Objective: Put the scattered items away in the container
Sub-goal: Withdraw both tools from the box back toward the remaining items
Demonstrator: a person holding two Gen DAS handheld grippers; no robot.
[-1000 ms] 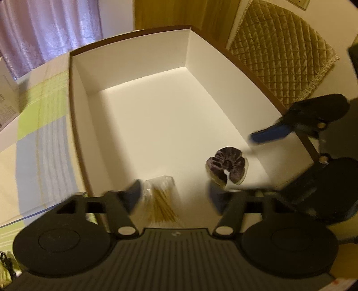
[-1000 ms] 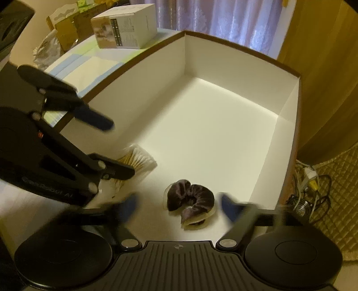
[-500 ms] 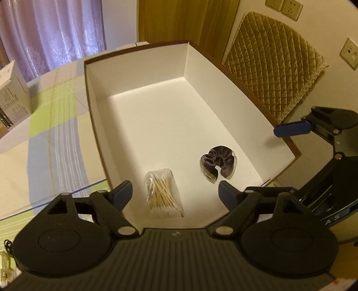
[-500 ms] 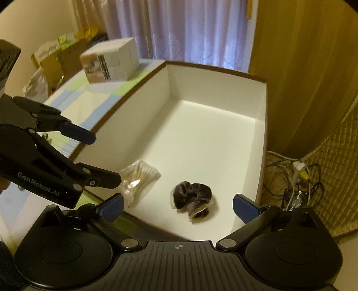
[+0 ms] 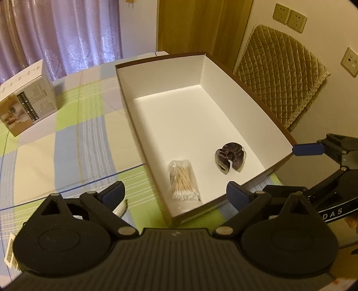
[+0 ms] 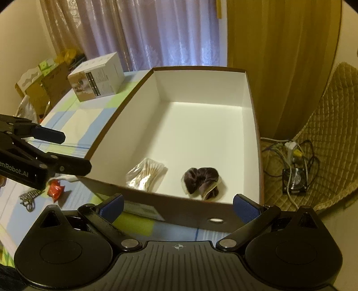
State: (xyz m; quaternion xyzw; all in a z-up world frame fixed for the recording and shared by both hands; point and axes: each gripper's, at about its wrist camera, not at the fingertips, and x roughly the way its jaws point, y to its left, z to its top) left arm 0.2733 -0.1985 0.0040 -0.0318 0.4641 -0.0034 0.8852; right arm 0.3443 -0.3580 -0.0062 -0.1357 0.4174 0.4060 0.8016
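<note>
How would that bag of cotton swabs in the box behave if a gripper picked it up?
The swab bag looks thin and crinkly, so it would probably sag and slip between fingers. Its swabs are small sticks, likely very light. Lying flat in the box, it shouldn't roll.

You are looking at a room in warm, dim light. Behind the table, with its cloth of green, blue and cream checks, hang sheer purple curtains; beside them, in the right wrist view, a heavy ochre drape. The wall is cream and carries pale sockets. A quilted golden cover drapes a chair next to the table. On the floor beyond it lies a tangle of cables with a small black fan. Cardboard boxes are stacked in the far left corner
</note>
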